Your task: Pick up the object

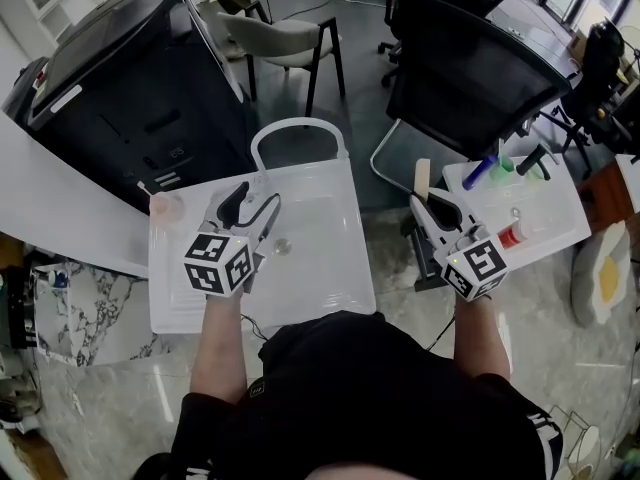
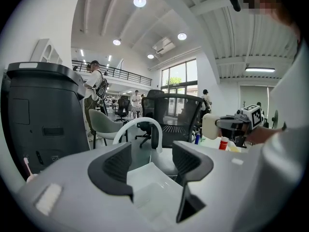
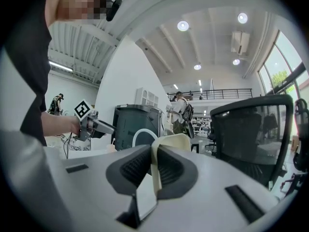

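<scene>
The object is a flat cream paddle, plain and matt, thin in section with a broader, rounded free end. It is pinched between the 2 jaws of the right claw, which stand nearly together on its lower part. Seen along the jaws it sits edge-on, its narrow edge running up the gap between the dark ribbed pads and its wide end bending slightly to the right above them. From the head view it juts forward out of the claw, away from the person, just beside the left edge of the right-hand white tray.
</scene>
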The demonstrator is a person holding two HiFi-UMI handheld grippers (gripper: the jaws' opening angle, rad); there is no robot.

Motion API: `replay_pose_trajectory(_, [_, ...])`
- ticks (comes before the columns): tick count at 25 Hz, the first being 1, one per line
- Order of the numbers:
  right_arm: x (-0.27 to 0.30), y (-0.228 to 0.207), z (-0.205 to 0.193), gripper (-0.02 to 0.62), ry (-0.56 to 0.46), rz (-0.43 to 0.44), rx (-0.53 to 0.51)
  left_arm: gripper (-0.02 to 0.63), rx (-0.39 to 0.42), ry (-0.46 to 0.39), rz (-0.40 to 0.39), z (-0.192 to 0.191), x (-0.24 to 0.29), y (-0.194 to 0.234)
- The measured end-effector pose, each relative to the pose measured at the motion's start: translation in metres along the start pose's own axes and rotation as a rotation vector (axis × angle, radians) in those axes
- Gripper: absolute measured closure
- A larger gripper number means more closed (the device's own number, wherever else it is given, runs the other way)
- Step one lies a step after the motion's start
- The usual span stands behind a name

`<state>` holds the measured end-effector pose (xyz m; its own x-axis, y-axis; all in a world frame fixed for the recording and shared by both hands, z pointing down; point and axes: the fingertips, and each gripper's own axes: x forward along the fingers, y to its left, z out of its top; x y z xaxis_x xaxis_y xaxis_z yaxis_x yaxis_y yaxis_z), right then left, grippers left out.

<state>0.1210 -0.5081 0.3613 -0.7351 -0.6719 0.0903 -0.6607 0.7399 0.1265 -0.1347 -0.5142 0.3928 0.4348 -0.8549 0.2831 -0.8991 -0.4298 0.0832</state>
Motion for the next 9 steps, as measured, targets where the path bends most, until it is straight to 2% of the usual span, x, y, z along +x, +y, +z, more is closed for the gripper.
replay_pose_trajectory(9, [0.011,0.005,0.007,0.552,-0.007,0.000,-0.010,0.336,-0.011,0.005,0.015,-0.004,-0.009,0.016])
